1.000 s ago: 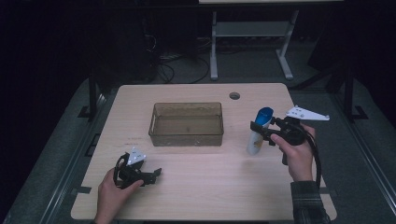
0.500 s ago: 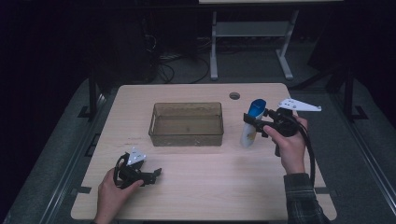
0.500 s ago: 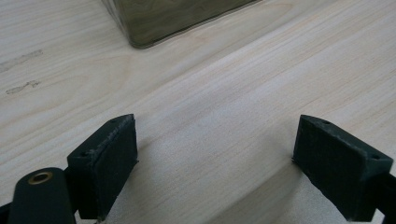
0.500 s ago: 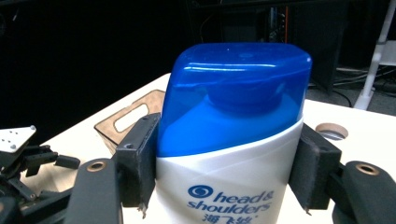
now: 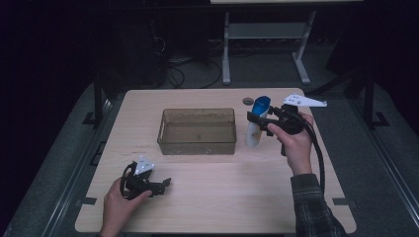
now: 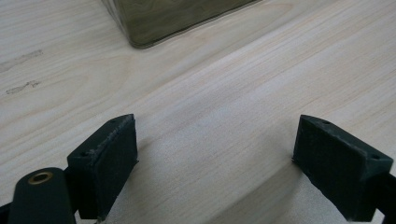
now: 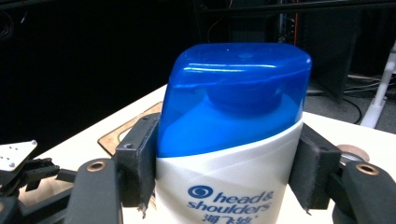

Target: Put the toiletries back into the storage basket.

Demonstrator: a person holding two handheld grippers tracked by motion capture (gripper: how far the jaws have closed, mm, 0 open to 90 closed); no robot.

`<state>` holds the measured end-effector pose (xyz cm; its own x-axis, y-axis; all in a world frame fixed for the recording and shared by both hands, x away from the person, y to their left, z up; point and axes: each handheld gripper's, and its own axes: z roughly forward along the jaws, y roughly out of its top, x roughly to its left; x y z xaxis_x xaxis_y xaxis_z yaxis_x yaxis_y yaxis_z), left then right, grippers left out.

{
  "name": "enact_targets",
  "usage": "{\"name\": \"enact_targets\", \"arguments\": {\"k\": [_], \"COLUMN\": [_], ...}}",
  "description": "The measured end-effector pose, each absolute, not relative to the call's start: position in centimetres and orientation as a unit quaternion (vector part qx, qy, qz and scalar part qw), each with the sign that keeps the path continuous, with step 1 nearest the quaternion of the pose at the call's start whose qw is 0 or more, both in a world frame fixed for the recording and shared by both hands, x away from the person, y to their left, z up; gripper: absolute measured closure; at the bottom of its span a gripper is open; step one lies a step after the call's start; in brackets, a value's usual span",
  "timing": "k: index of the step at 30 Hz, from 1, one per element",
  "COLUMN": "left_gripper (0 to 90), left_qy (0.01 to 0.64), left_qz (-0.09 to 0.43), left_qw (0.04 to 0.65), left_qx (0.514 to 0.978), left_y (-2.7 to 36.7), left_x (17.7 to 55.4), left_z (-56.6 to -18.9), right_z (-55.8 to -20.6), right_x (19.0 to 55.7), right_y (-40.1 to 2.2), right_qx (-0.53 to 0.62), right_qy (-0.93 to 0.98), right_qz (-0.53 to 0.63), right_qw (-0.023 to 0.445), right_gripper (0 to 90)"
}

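Note:
A white shampoo bottle (image 5: pixel 254 136) with a blue cap stands upright just right of the clear brownish bin (image 5: pixel 197 111). My right gripper (image 5: pixel 259 121) is shut on it below the cap. In the right gripper view both pads (image 7: pixel 137 158) press the sides of the bottle (image 7: pixel 233 116). Whether its base touches the table I cannot tell. My left gripper (image 5: pixel 164 185) rests low at the table's front left, held by a hand. Its jaws stand wide open over bare wood in the left gripper view (image 6: pixel 215 158), with a corner of the bin (image 6: pixel 173 18) ahead.
The light wooden table (image 5: pixel 222 207) has a round cable hole (image 5: pixel 248 101) behind the bottle. Beyond the far edge are dark floor, cables and a white desk frame (image 5: pixel 262 34). Bare wood lies between the bin and the front edge.
The right gripper has carried the bottle left and away from the person, closer to the bin's right end, and slightly higher. The left gripper has stayed where it was.

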<state>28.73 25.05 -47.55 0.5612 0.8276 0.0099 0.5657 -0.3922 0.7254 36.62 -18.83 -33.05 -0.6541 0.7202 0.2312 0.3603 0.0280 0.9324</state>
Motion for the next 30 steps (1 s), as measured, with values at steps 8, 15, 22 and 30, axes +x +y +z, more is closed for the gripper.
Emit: {"name": "enact_targets", "arguments": {"k": [8, 15, 22, 30], "left_gripper": [12.4, 12.4, 12.4, 12.4], "left_qy": [0.429, 0.429, 0.428, 0.428], "left_qz": [0.189, 0.189, 0.189, 0.189], "left_qw": [0.347, 0.347, 0.347, 0.346], "left_qx": [0.813, 0.813, 0.813, 0.813], "left_y": [25.1, 25.1, 25.1, 25.1], "left_x": [28.7, 28.7, 28.7, 28.7], "left_z": [-47.5, -47.6, -47.6, -47.6], "right_z": [-32.6, -32.5, -32.7, -33.2], "right_x": [37.8, 38.8, 39.6, 40.4], "right_y": [-17.4, -16.0, -14.2, -12.3], "right_qx": [0.376, 0.37, 0.361, 0.354], "right_qy": [0.703, 0.705, 0.71, 0.722], "right_qz": [0.583, 0.586, 0.587, 0.577], "right_qw": [0.155, 0.152, 0.147, 0.143], "right_gripper": [34.5, 34.5, 34.4, 34.4]}}
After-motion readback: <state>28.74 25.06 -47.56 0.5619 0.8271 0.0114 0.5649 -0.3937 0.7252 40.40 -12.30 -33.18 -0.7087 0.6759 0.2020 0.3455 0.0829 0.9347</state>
